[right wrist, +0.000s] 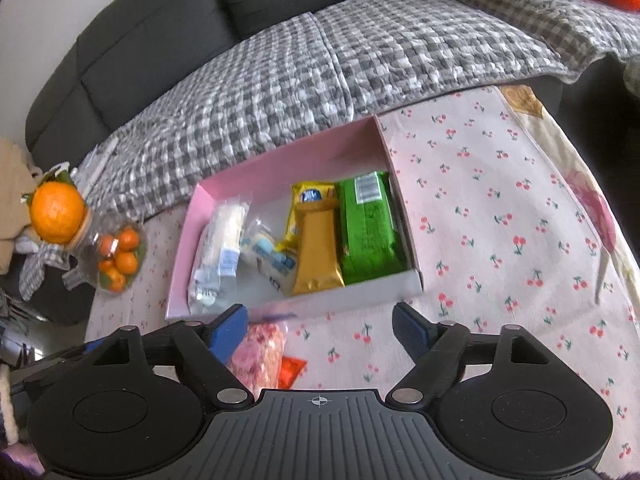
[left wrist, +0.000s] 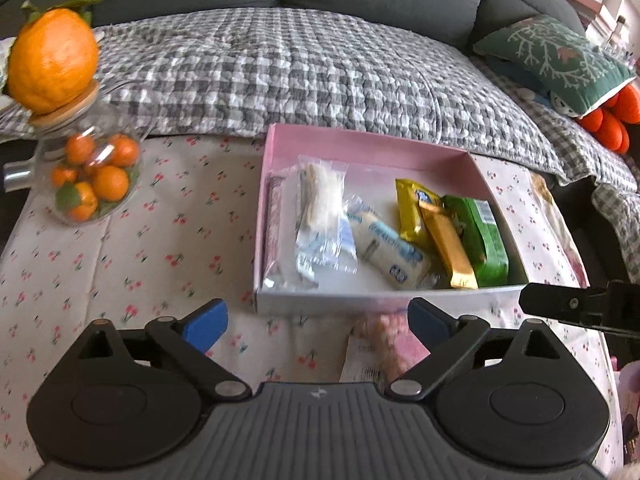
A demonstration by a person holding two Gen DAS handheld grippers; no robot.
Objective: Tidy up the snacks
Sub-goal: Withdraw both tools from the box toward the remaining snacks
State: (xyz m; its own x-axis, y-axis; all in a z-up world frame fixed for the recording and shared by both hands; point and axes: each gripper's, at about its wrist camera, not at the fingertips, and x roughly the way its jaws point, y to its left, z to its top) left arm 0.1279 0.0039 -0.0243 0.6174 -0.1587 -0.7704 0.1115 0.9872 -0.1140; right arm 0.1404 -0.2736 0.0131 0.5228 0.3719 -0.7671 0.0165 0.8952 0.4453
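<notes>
- Pink cardboard box ahead of both claws, on the cherry-print tablecloth, near wall just past the fingertips.
- Already inside, seen from the right claw: green packet at the right wall, gold bar touching its left side, yellow packet partly under the gold bar, pale blue-and-white wrapped sweets in the middle, clear-wrapped white bar toward the left wall.
- Left claw: jaws spread wide, nothing between the blue pads, hovering short of the box.
- Right claw: likewise released and empty, blue pads well apart.
- Still outside the box: pink-patterned snack bag on the cloth, just below and inside the right claw's left finger, with a small red-orange packet touching its right edge; same pink bag under the left claw's right finger, print too blurred to read.
- Step in hand, by judgement: most snacks boxed, last loose items waiting for pickup.
- Next move likely calls for lowering one claw over the pink bag, closing gently on the soft wrapper, lifting over the near wall, setting down in the free space at the box's middle or left.
- Glass jar of small oranges far left of the claws, out of the path.
</notes>
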